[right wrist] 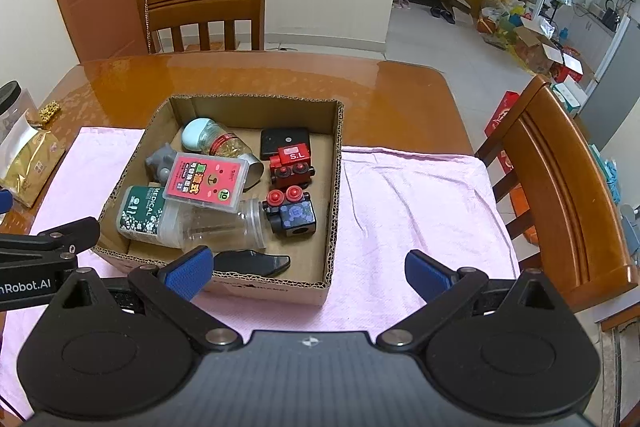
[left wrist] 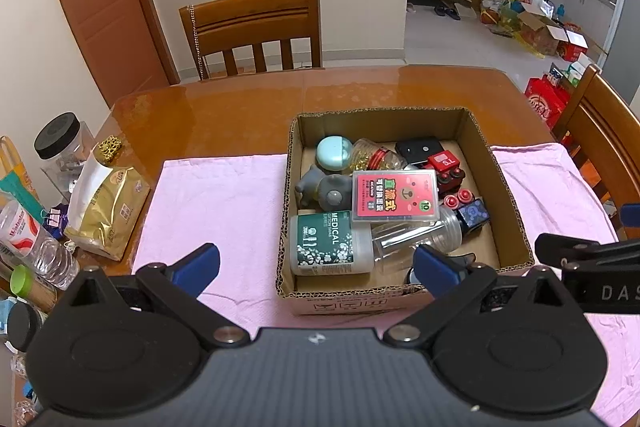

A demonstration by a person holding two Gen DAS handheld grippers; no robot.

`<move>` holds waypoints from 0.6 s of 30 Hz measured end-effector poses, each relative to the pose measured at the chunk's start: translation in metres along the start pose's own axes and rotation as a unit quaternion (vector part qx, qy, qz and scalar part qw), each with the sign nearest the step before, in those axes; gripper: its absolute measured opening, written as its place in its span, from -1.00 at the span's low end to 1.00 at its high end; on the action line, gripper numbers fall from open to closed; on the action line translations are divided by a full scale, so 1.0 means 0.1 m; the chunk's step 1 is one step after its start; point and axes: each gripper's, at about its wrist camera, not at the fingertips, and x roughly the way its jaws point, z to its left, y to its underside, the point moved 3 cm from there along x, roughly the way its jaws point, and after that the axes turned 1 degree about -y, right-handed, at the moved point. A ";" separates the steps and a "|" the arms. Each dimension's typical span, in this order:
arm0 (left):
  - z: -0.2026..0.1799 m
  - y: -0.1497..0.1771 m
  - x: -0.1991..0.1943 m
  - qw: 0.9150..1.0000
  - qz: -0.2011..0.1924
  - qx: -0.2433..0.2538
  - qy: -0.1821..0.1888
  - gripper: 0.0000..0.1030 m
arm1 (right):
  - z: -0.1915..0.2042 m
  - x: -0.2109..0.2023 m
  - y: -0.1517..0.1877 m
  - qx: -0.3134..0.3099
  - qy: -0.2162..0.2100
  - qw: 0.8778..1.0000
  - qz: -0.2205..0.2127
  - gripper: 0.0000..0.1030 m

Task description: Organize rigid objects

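Observation:
An open cardboard box (left wrist: 476, 135) (right wrist: 336, 195) sits on a pink cloth (left wrist: 216, 203) (right wrist: 420, 203) and holds several rigid items. Among them are a pink card case (left wrist: 394, 197) (right wrist: 208, 183), a green medical swab jar (left wrist: 324, 241) (right wrist: 142, 213), a clear bottle (right wrist: 228, 225), a red toy train (right wrist: 290, 165), a blue toy car (right wrist: 294, 215) and a grey figurine (left wrist: 324, 187). My left gripper (left wrist: 316, 265) hovers open over the box's near left corner. My right gripper (right wrist: 308, 273) stands open over the near right corner. Both hold nothing.
A gold pouch (left wrist: 106, 215), a black-lidded jar (left wrist: 60, 143) and a water bottle (left wrist: 36, 243) crowd the wooden table's (left wrist: 224, 115) left edge. Wooden chairs stand behind (left wrist: 256, 27) and to the right (right wrist: 560, 183). The right gripper's arm shows in the left wrist view (left wrist: 592, 259).

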 end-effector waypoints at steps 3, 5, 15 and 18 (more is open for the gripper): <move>-0.01 0.00 -0.01 1.000 0.000 0.003 0.000 0.98 | 0.00 0.00 0.00 0.000 0.000 1.000 0.000 1.00; -0.01 -0.01 -0.01 1.000 0.000 0.003 0.000 0.98 | 0.00 0.00 0.00 0.000 -0.001 1.000 0.000 1.00; -0.01 -0.03 -0.02 1.000 0.000 0.002 -0.006 0.98 | -0.01 0.00 -0.02 0.001 0.003 1.000 -0.002 1.00; 0.00 -0.04 -0.02 1.000 0.000 0.002 -0.008 0.98 | -0.01 0.01 -0.02 0.001 0.003 1.000 0.000 1.00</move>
